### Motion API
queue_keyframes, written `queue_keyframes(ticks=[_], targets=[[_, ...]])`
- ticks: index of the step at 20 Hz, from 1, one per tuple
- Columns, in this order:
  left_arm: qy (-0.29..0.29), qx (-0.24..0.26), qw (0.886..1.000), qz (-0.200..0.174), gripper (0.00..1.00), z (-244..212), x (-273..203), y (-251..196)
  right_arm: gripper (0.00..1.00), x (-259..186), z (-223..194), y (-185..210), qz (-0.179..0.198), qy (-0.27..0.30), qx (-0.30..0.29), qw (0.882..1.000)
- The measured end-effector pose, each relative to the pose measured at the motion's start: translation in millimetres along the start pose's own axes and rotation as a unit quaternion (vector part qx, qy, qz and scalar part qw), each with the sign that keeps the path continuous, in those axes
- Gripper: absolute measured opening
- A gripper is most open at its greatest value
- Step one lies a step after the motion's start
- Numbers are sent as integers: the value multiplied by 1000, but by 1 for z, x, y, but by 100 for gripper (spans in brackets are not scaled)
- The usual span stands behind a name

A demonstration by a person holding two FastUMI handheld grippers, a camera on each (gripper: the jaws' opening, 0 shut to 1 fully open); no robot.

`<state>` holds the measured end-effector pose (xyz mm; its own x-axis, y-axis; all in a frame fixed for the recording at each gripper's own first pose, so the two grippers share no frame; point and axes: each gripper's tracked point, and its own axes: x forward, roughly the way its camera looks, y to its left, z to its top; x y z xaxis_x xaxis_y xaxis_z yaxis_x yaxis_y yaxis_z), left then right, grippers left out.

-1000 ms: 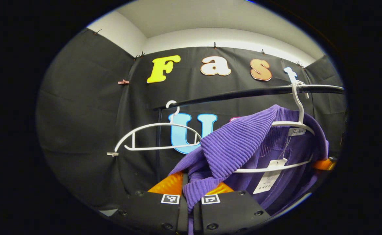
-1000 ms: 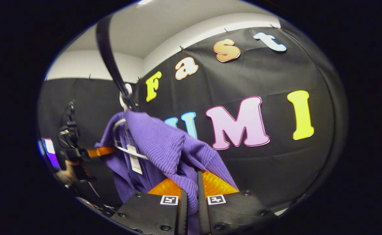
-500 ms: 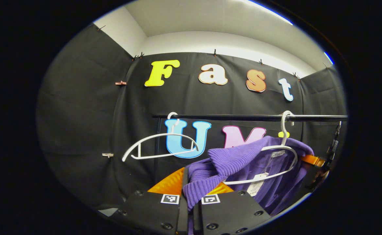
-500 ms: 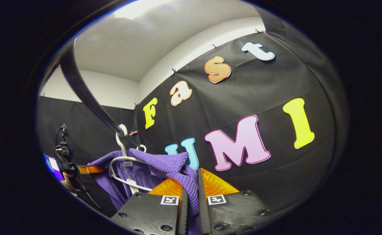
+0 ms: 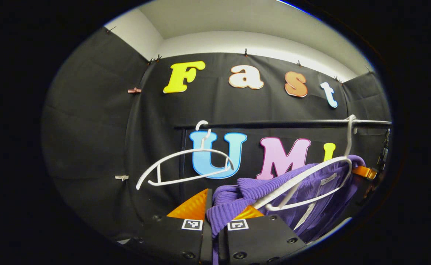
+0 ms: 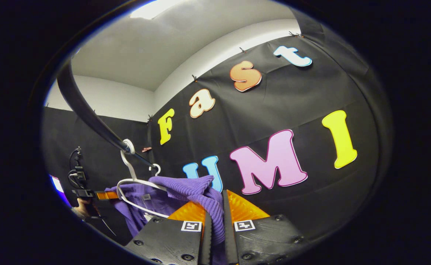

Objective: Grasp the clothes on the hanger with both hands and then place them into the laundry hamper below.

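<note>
Here the left gripper [image 5: 215,224] and right gripper [image 6: 215,224] each pinch a fold of the purple ribbed sweater [image 5: 259,187], which half-drapes its white hanger [image 5: 311,180] on the black rail [image 5: 274,124]. Stripping looks underway; next, I judge, pull it clear and lower toward the hamper.
</note>
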<state>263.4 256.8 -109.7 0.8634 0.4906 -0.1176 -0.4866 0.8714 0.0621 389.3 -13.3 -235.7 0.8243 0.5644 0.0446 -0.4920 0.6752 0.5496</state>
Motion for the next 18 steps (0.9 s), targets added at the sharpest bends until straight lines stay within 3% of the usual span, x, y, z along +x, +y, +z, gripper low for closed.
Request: queue_keyframes(ticks=[2, 3, 4, 5, 7, 8, 9, 12, 18], targets=[[22, -15, 1000, 4, 12, -22, 4, 8, 12, 4, -9, 2, 5, 15, -22, 1000], [34, -25, 999, 5, 12, -34, 5, 9, 17, 6, -12, 1, 5, 19, -21, 1000], [44, -34, 998, 5, 12, -48, 2, 6, 13, 6, -15, -1, 3, 21, -13, 1000], [53, -38, 998, 5, 12, -60, 0, 2, 18, 5, -16, -4, -1, 21, -4, 1000], [74, -31, 997, -3, 10, -85, -3, -13, 17, 3, -24, -16, -18, 25, -2, 1000], [87, -33, 996, -12, 10, -96, -5, -21, 12, 1, -30, -23, -30, 32, -6, 999], [101, -40, 994, -21, 12, -108, -8, -30, 17, -1, -38, -30, -42, 41, -10, 998], [137, -60, 988, -38, 10, -137, -16, -47, 17, -13, -59, -43, -68, 65, 0, 996], [194, -97, 974, -70, 10, -185, -35, -92, 18, -62, -131, -52, -105, 171, -15, 980]])
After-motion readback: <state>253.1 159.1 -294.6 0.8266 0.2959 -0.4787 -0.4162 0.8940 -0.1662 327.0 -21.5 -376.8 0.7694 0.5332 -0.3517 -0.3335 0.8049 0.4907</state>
